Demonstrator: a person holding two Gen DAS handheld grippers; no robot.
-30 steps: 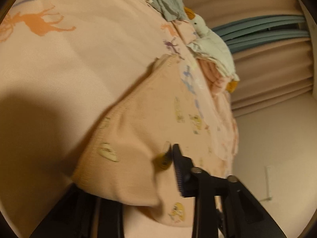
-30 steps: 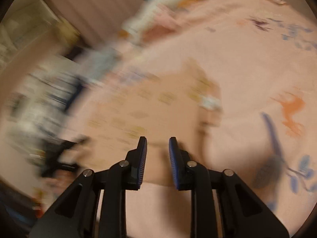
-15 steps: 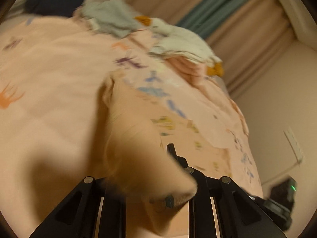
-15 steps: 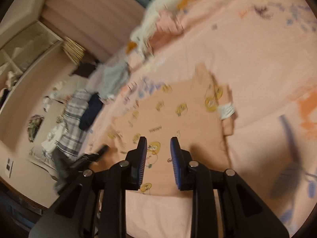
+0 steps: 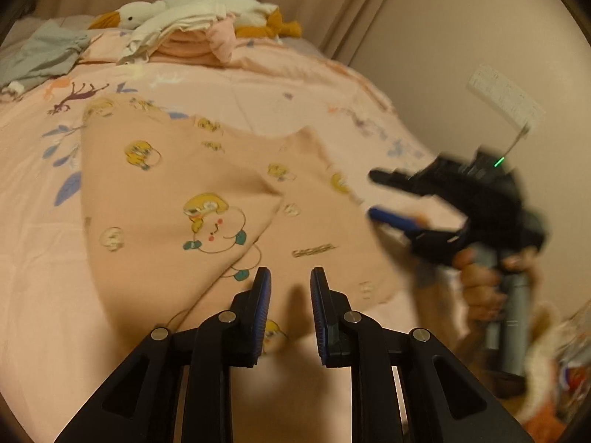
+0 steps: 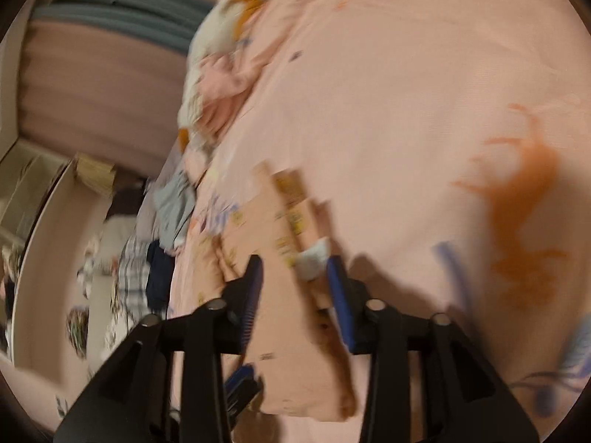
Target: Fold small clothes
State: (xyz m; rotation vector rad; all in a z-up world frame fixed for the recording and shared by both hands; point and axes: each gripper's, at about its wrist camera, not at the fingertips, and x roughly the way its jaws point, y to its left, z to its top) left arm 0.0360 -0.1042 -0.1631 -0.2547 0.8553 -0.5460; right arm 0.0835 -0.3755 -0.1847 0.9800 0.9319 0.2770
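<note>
A small peach garment (image 5: 177,184) printed with yellow cartoon figures lies on the pink bed sheet (image 5: 37,258). Its left part is folded over onto the rest. My left gripper (image 5: 290,273) hovers over the garment's near edge, its jaws a little apart with nothing between them. At the garment's right edge a hand holds my right gripper (image 5: 372,195). In the right wrist view the right gripper (image 6: 294,260) has its jaws opening. The garment (image 6: 291,332) edge with a white label (image 6: 314,262) lies between them, and the pads stand off it.
A white plush goose (image 5: 192,3) and a stack of folded clothes (image 5: 192,42) lie at the head of the bed, with a grey-green garment (image 5: 48,51) to their left. A wall with a white socket plate (image 5: 506,99) runs along the right. More clothes (image 6: 162,258) are piled beyond the bed's far side.
The left gripper had the garment's edge pinched and carried it over; now the cloth lies folded and free of it. The right jaws have widened and moved onto the label edge.
</note>
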